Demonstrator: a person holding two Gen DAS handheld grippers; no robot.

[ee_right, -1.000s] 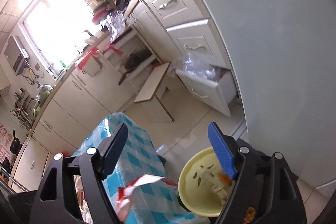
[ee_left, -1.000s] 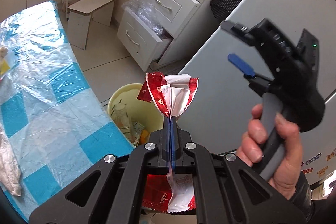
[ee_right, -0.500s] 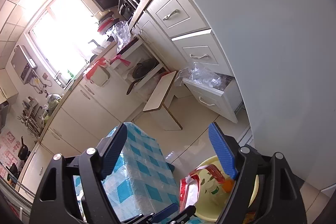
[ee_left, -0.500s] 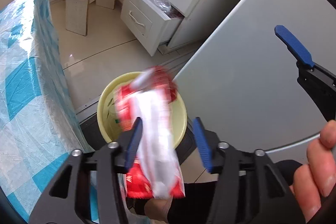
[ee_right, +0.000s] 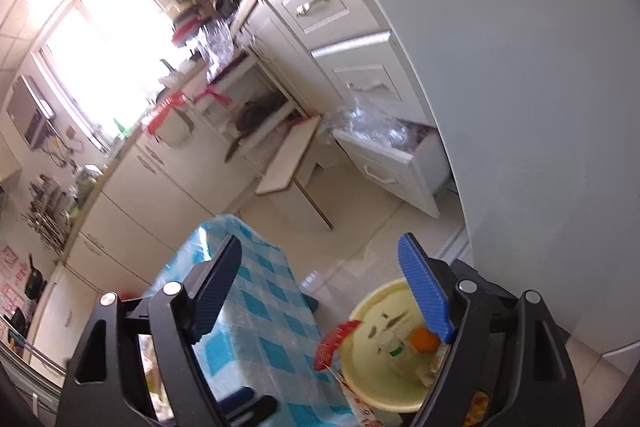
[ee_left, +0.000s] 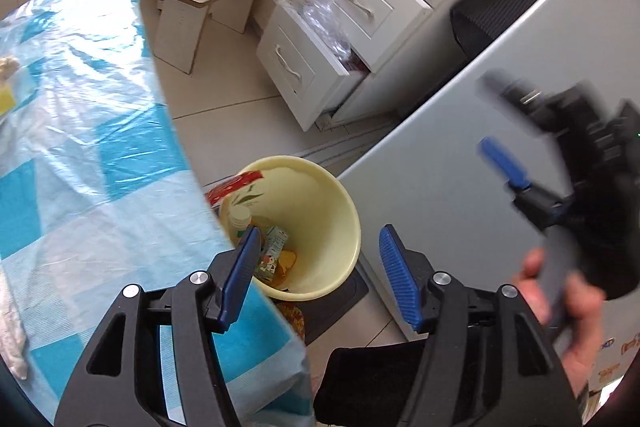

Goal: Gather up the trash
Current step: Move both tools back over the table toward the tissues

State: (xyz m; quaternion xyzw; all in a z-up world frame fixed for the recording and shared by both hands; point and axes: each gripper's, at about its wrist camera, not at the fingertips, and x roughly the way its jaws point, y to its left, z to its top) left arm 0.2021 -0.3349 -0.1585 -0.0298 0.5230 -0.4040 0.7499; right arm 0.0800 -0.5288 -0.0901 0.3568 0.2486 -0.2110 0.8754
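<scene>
we are opening the left gripper [ee_left: 316, 267] over the pale yellow round plastic bin [ee_left: 344, 203], nothing between its jaws. the red-and-white crinkled wrapper [ee_left: 234, 187] is hanging at the bin's rim, not clearly inside. the right gripper [ee_right: 320, 291] is spread and empty. scraps are remaining on the blue-checked plastic-covered table [ee_left: 100, 147] beside the bin; white kitchen drawers [ee_left: 320, 59] are standing beyond the bin.

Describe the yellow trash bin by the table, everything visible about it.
The yellow trash bin is a round, pale-yellow container that looks like plastic, tapering toward the bottom, with a leaf print on its inner wall. It stands upright and lidless on the tiled floor, on a dark mat, between the checked tablecloth's edge and the grey fridge. Inside lie a small bottle, a drink carton and orange scraps. A red wrapper sits at its rim on the table side, seemingly partly outside.
</scene>
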